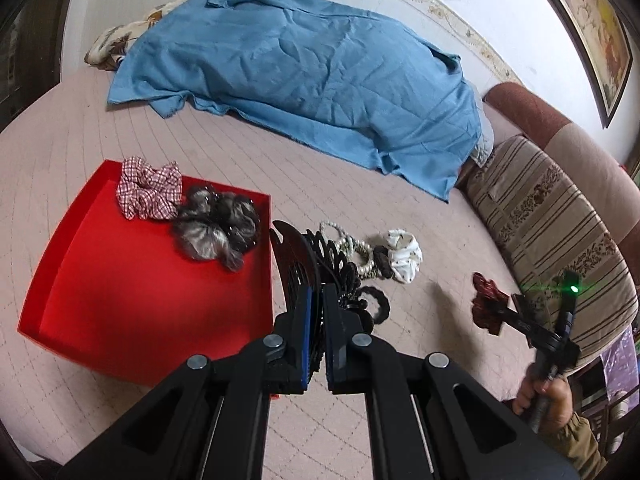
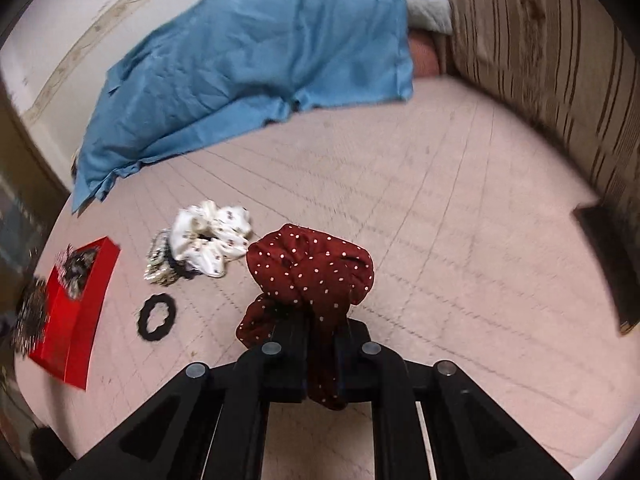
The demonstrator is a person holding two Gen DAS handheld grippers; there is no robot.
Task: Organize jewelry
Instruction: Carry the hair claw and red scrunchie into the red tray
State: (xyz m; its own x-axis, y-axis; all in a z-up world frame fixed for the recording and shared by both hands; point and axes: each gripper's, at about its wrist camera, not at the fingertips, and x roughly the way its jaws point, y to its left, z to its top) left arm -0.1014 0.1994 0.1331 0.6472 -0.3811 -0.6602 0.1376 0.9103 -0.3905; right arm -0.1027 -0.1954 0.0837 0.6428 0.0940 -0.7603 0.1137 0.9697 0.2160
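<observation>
Fingers of left gripper clamped on black hair clip; right gripper on dotted scrunchie. Two scrunchies laid in red tray; several pieces left on bed.

The blue cloth hides whatever lies under it; only a flowered corner pokes out at its far end. The left gripper covers the lower part of the black hair clip. In the right wrist view the red tray is blurred, its contents unreadable, and the picture's left edge smears a dark furry thing. The picture frame is cut off.
</observation>
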